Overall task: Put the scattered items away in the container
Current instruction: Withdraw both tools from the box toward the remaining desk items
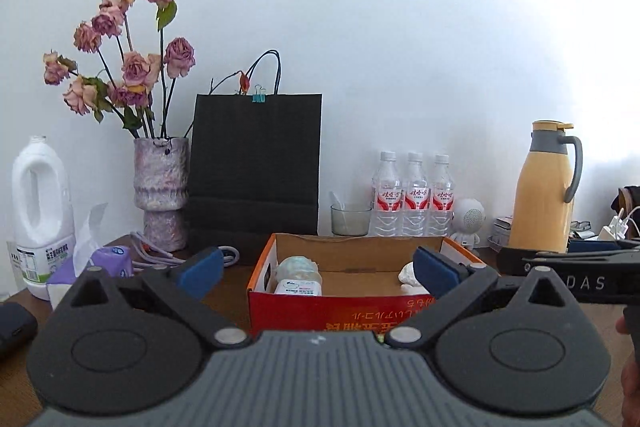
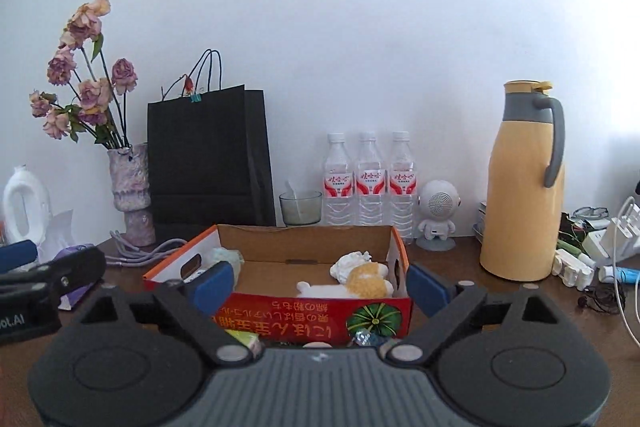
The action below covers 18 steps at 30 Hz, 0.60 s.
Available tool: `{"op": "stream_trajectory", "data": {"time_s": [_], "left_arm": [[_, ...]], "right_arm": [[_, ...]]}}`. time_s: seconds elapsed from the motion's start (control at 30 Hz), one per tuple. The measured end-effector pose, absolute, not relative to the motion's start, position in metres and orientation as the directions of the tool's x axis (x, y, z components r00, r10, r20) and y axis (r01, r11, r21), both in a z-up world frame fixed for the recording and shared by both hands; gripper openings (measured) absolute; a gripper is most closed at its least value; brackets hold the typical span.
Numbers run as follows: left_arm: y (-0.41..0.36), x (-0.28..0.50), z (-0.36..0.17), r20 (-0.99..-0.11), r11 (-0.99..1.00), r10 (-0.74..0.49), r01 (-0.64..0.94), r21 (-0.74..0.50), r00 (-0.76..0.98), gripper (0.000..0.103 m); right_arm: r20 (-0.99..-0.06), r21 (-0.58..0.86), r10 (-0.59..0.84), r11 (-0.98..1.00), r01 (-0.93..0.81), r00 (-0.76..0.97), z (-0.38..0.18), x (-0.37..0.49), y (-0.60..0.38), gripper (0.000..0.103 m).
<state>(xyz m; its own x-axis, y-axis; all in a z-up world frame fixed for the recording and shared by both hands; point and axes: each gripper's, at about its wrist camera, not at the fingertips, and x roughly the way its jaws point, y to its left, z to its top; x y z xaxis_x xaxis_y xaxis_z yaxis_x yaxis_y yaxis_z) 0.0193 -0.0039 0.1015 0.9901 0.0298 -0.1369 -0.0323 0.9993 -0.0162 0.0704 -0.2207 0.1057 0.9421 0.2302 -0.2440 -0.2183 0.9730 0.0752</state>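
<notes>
Left claw [image 1: 318, 273] and right claw [image 2: 320, 287] both wide, empty; cardboard box [image 2: 304, 319] just ahead on tabletop [image 2: 500, 291].

Matt cardboard box [image 2: 312, 315], glossy plastic jug [image 2: 520, 187]

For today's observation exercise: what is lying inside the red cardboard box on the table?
Inside the red cardboard box: a pale wrapped bundle above a white labelled pack at the left end, and a white-and-yellow plush toy at the right. The near wall hides the floor close to it.
</notes>
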Motion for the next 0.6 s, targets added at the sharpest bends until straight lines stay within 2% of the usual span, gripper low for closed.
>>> {"op": "stream_trajectory", "data": {"time_s": [0.17, 0.33, 0.47, 0.6], "left_arm": [[-0.013, -0.026, 0.085, -0.106, 1.0, -0.026, 0.028, 0.014, 0.994, 0.103], [-0.013, -0.052, 0.065, -0.149, 0.998, -0.055, 0.055, -0.002, 0.987, 0.103], [-0.002, -0.06, 0.059, -0.217, 0.997, -0.041, 0.025, -0.076, 0.975, 0.103], [0.003, -0.067, 0.059, -0.259, 0.992, -0.081, 0.054, -0.111, 0.962, 0.103]], "right_arm": [[-0.231, 0.065, 0.276, 0.961, -0.268, 0.933, 0.092, 0.028, -0.222, 0.095], [-0.248, 0.015, 0.297, 0.953, -0.303, 0.922, 0.076, -0.003, -0.212, 0.095], [-0.279, 0.042, 0.34, 0.938, -0.343, 0.898, 0.067, -0.02, -0.22, 0.096], [-0.312, 0.067, 0.344, 0.938, -0.341, 0.885, 0.063, -0.034, -0.223, 0.096]]}}
